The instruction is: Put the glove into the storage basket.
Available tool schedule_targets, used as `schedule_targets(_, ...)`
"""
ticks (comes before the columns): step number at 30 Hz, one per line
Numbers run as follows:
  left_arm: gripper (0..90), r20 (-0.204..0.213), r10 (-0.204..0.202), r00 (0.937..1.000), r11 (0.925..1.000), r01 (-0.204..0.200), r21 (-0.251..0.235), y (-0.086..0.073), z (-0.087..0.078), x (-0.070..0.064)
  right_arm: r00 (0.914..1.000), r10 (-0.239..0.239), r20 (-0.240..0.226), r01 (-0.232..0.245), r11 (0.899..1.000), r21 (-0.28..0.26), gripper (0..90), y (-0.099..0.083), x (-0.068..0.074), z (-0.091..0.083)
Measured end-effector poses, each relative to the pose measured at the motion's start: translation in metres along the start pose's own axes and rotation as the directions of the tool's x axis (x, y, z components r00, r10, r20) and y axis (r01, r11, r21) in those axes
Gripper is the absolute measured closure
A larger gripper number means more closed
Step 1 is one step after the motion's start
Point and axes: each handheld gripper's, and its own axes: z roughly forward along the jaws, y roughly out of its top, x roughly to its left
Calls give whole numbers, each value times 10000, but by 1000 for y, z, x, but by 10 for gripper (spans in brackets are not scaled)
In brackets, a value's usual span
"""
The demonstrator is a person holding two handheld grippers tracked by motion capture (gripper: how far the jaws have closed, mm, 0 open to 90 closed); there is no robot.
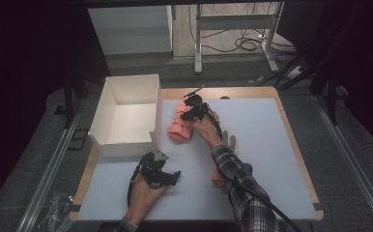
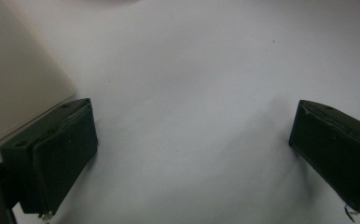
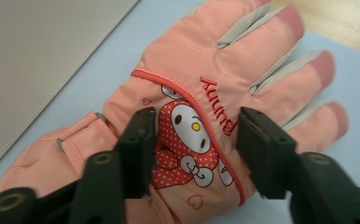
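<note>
Your right claw [image 3: 194,140] pressing down on pink padded glove [image 3: 215,107], jaws parted astride cartoon bunny patch, not yet pinching. Red stitched "Bunny" reading upside down. Glove lying on pale blue bench [image 1: 257,125] beside white cardboard box [image 1: 126,113]. Your left claw [image 2: 192,154] hovering wide open over bare bench. Second glove [image 1: 219,174] partly hidden under your sleeve.

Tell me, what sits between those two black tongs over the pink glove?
The right tongs stand open astride the pink glove; between them lies its red-hooded cartoon bunny patch, seen in the right gripper view.
</note>
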Motion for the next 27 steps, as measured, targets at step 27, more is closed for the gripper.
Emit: schedule_targets(27, 9, -10, 35, 10000, 10000, -35, 41, 0, 0, 0, 9847, -1027, -1410, 953, 9938, -581, 861, 2, 10, -73)
